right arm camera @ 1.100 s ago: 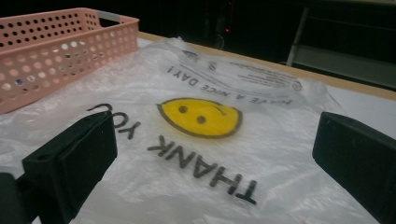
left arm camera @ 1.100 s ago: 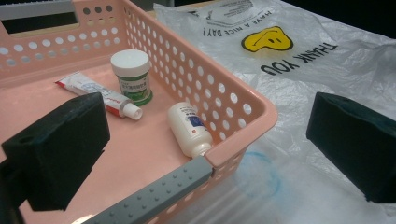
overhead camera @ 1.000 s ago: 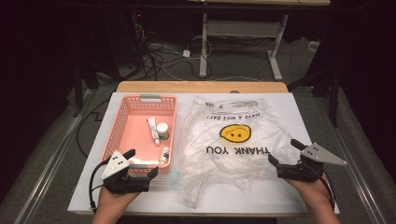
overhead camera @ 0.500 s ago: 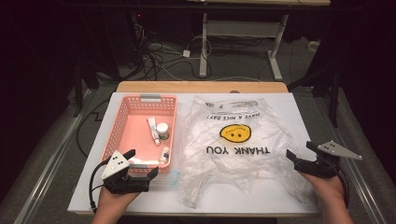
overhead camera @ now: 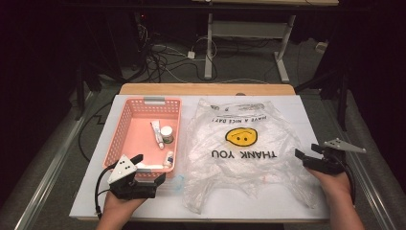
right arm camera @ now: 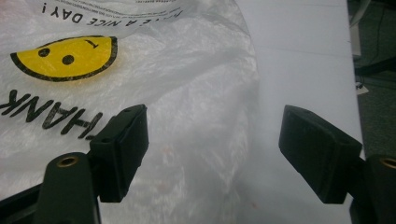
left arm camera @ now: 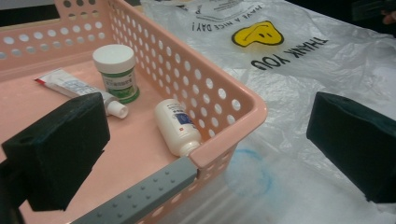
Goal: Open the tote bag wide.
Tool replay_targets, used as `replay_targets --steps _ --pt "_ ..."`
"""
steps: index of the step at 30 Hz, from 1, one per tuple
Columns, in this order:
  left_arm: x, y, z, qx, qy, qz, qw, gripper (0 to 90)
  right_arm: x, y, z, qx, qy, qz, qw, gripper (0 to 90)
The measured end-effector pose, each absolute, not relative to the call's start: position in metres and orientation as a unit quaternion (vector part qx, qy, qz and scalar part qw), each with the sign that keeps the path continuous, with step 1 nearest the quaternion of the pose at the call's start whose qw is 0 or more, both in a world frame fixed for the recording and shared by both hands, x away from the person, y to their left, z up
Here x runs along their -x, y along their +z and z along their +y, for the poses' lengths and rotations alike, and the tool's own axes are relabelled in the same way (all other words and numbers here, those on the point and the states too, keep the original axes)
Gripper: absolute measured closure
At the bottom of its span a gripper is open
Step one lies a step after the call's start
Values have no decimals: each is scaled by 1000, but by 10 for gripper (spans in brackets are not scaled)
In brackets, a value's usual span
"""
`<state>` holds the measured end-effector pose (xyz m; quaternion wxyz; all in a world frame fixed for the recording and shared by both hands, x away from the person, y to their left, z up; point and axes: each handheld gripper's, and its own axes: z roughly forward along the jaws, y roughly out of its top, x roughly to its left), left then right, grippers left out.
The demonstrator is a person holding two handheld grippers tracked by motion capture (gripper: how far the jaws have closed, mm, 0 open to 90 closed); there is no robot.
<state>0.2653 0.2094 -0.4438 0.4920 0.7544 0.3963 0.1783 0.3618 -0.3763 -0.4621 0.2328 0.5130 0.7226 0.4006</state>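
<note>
Bag (right arm camera: 140, 79) edge lies between the right tongs' (right arm camera: 212, 149) closing, not-yet-pressing jaws.

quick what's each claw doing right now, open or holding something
Left claw: open, astride the basket's near corner, gripping nothing.
Right claw: open, jaws just been closing, over the plastic bag's edge, not gripping it.

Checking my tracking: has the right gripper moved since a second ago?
Yes. The right gripper has slid rightward off the plastic bag, towards the table's right edge.
</note>
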Motion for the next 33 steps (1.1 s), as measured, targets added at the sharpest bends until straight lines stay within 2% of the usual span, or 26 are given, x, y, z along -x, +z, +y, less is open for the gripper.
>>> replay_targets --steps 6,10,20,23,25,27,32,33 --pt "-265 -443 210 -748 192 399 494 0 -391 -459 -374 -517 391 726 231 283" --pt "-264 -443 211 -749 184 402 494 0 -419 -470 -374 -531 372 733 205 279" --pt "-264 -448 205 -756 184 397 487 0 -446 -477 -371 -533 368 734 203 374" --pt "-264 -448 205 -755 183 397 488 0 -453 -479 -367 -531 342 752 189 397" --pt "-264 -448 206 -756 181 398 487 0 -451 -480 -364 -526 328 758 205 511" --pt "-264 -448 206 -756 180 398 487 0 -450 -480 -360 -519 317 764 217 564" --pt "-264 -449 205 -757 179 398 486 0 -447 -479 -360 -505 324 773 206 725" --pt "-264 -449 204 -757 179 398 487 0 -447 -479 -360 -505 324 773 206 725"
